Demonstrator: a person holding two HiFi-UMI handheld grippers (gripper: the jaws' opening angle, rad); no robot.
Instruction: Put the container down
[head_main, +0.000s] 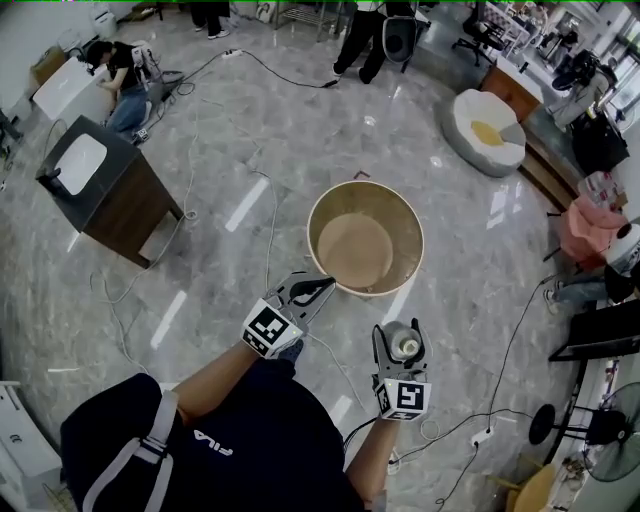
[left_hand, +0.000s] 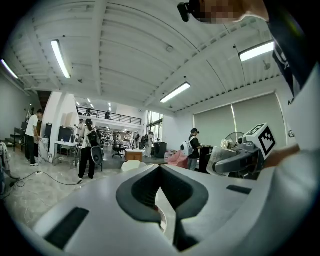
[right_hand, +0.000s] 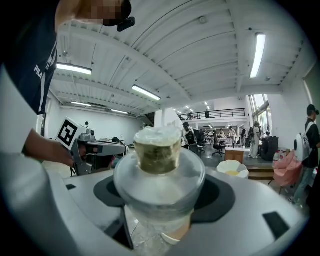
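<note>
Container (head_main: 406, 347), a clear plastic one with a broad shoulder and a narrower neck, is pinched between the jaws of the right gripper (head_main: 402, 338) and is carried in the air above the grey stone floor (head_main: 230, 160), just right of the person's body. Olive-brown contents are seen in its neck, under a whitish top. Its long axis is laid along the jaws: in the right gripper view the container (right_hand: 159, 175) is seen pointing away from the camera toward the ceiling, and in the head view its round top is turned up toward the camera, so it is held roughly upright. The left gripper (head_main: 312, 290) is held beside it with its jaws pressed together and nothing between them. A large round tan tub (head_main: 322, 208) is set on the floor ahead of both grippers; only its bare tan bottom is seen inside.
</note>
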